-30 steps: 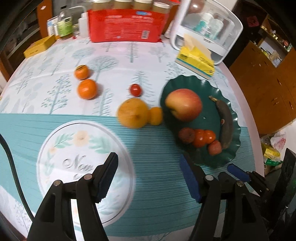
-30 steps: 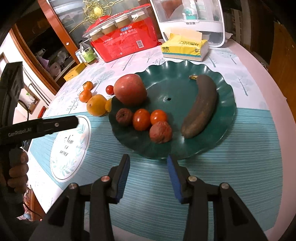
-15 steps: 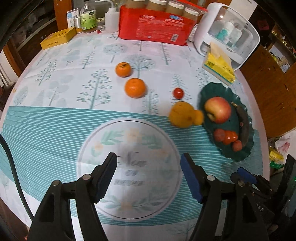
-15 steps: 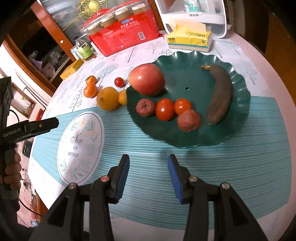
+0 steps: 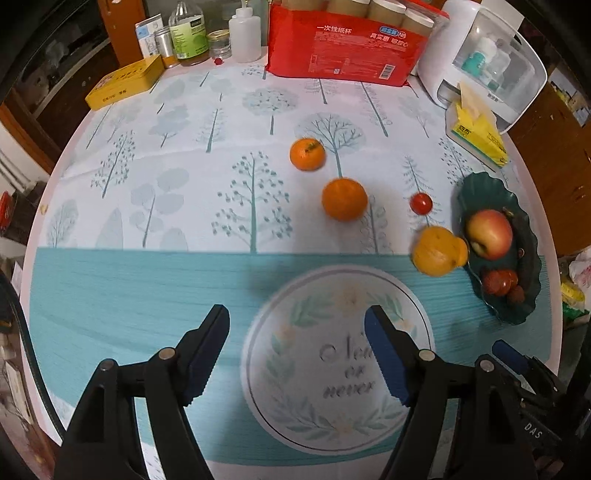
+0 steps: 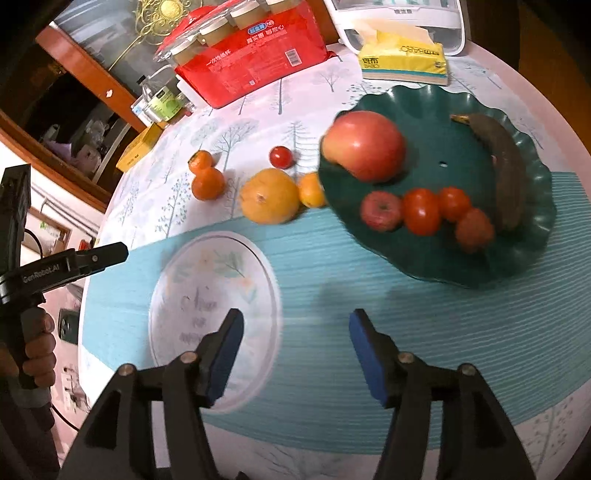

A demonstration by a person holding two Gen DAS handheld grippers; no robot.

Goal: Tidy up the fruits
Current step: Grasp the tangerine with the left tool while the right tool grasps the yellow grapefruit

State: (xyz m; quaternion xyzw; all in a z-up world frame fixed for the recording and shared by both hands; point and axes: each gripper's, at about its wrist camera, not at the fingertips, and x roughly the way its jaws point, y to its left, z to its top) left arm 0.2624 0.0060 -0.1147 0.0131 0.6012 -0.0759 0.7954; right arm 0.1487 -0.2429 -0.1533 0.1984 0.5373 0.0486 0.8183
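A dark green plate (image 6: 528, 236) holds a red apple (image 6: 365, 146), a dark banana (image 6: 504, 166) and several small red fruits (image 6: 421, 210). On the cloth beside it lie a large orange (image 6: 269, 195), a small orange (image 6: 311, 190), a cherry tomato (image 6: 280, 156) and two tangerines (image 6: 207, 184). In the left wrist view the tangerines (image 5: 344, 198) sit ahead and the plate (image 5: 480, 195) is far right. My left gripper (image 5: 297, 354) is open and empty over the round print. My right gripper (image 6: 295, 354) is open and empty, short of the plate.
A red pack of paper cups (image 5: 343, 44), bottles (image 5: 188, 35), a yellow tin (image 5: 123, 81), a tissue pack (image 6: 404, 61) and a white appliance (image 5: 484, 59) line the far side of the round table. The table edge curves close on both sides.
The left gripper has pulled back and swung left, so the fruits and plate slid right and farther away. The right gripper drew back and left, and its jaws have opened wider.
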